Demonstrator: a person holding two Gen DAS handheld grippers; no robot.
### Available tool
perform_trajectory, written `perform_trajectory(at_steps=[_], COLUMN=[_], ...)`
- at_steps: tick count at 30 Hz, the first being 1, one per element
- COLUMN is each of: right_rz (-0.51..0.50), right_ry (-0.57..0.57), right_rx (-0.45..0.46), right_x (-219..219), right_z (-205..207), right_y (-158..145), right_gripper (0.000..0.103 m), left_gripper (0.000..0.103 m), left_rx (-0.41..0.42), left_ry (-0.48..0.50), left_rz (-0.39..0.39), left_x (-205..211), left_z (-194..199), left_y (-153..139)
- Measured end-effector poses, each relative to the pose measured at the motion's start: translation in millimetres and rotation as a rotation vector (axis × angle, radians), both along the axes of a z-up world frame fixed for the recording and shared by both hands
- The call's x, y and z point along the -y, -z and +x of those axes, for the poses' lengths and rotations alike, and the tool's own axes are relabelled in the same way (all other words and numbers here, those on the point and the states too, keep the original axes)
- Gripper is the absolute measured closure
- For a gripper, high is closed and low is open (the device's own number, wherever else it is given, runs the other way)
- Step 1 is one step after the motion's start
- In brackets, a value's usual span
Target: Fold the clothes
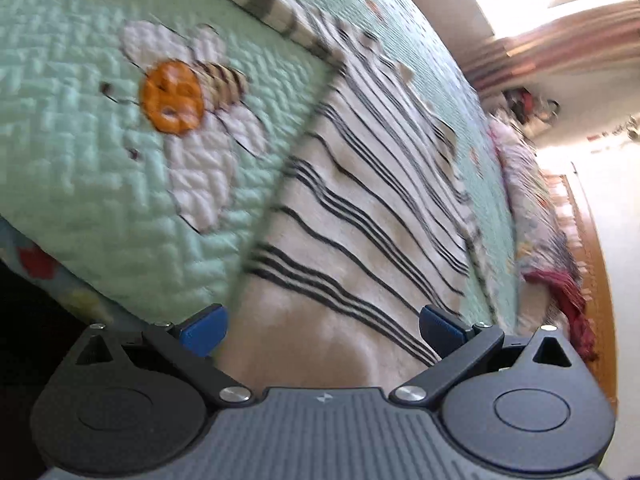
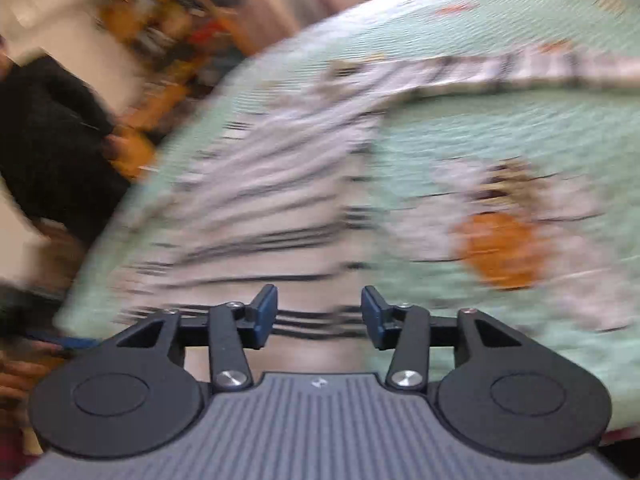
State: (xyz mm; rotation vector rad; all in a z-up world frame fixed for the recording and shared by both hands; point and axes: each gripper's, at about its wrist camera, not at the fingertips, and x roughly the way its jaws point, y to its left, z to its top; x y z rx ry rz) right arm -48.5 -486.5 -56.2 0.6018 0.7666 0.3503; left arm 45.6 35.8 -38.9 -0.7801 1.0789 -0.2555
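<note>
A white garment with thin black stripes (image 1: pixel 360 208) lies flat on a mint-green quilted bedspread (image 1: pixel 80 168). My left gripper (image 1: pixel 322 328) hovers over the garment's near end, its blue pads (image 1: pixel 204 330) wide apart and nothing pressed between them. In the blurred right wrist view the same striped garment (image 2: pixel 272 200) stretches away from my right gripper (image 2: pixel 320 316). That gripper stands open, blue pads (image 2: pixel 266 316) apart, with only the cloth lying behind the gap. A broader grey-striped strip of cloth (image 1: pixel 256 0) lies at the far side.
The quilt carries a white flower with an orange centre (image 1: pixel 172 96) (image 2: pixel 500 248). A heap of mixed clothes (image 1: pixel 552 240) with a red piece (image 1: pixel 572 308) lies along the bed's right edge. A person in dark clothing (image 2: pixel 52 140) stands left of the bed by cluttered shelves (image 2: pixel 172 20).
</note>
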Motion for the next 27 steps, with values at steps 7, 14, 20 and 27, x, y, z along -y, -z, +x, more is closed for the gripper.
perform_trajectory(at_steps=[7, 14, 20, 27], right_rz=[0.181, 0.178, 0.175, 0.188], right_ry=[0.041, 0.026, 0.068, 0.087], right_rx=[-0.182, -0.063, -0.133, -0.137], right_x=[11.8, 14.5, 15.6, 14.2], right_z=[13.3, 2.4, 8.4, 1.1], right_y=[73.1, 32.9, 55.0, 43.8], right_gripper=[0.102, 0.036, 0.043, 0.036], left_gripper=[0.001, 0.001, 0.001, 0.001], left_rx=[0.027, 0.059, -0.018, 0.073], left_ry=[0.056, 0.094, 0.103, 0.045], left_rz=[-0.023, 0.073, 0.039, -0.017], left_x=[6.0, 30.0, 35.7, 14.2], left_z=[2.0, 16.0, 15.9, 5.0], left_y=[12.1, 11.5, 36.3, 13.3])
